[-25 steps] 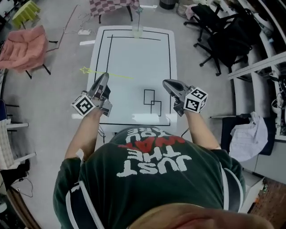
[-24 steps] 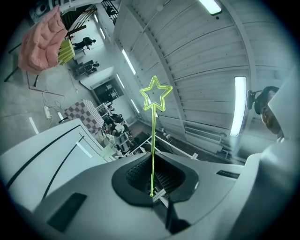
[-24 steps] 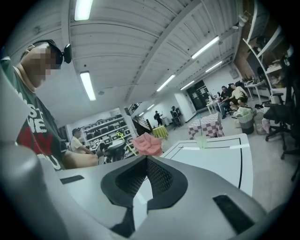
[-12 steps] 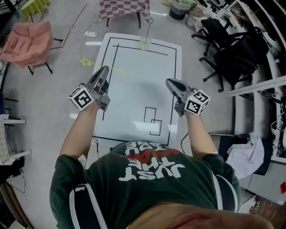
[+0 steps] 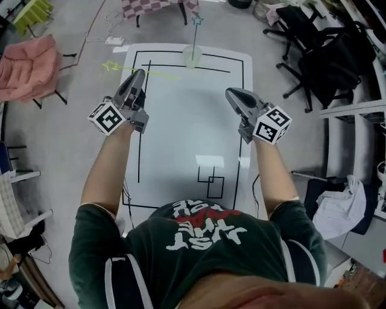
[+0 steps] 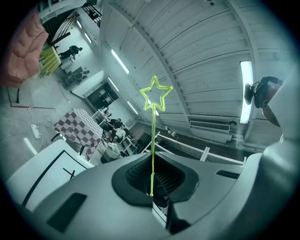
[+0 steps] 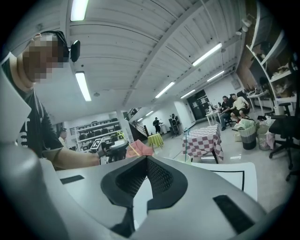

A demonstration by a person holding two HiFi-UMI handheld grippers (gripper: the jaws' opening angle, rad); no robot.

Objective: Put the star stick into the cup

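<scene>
A thin yellow-green star stick [image 5: 145, 72] lies crosswise in my left gripper [image 5: 137, 78], which is shut on it near the left edge of the white table [image 5: 181, 139]; its star [image 5: 109, 65] sticks out to the left. In the left gripper view the star stick [image 6: 153, 136] rises from between the jaws of my left gripper [image 6: 152, 187]. A pale cup [image 5: 192, 58] stands at the table's far edge and holds a teal star stick [image 5: 195, 27]. My right gripper [image 5: 233, 95] hovers at the right, shut and empty. In the right gripper view the cup [image 7: 186, 159] lies beyond my right gripper [image 7: 146, 161].
Black lines and a small double rectangle [image 5: 212, 181] mark the table. A pink chair [image 5: 30, 63] stands on the floor to the left, a checkered table [image 5: 157, 7] behind the cup, and black office chairs [image 5: 325, 54] to the right.
Both grippers have moved forward along the table toward the cup, the left still carrying the yellow-green star stick. The person has stepped closer to the table.
</scene>
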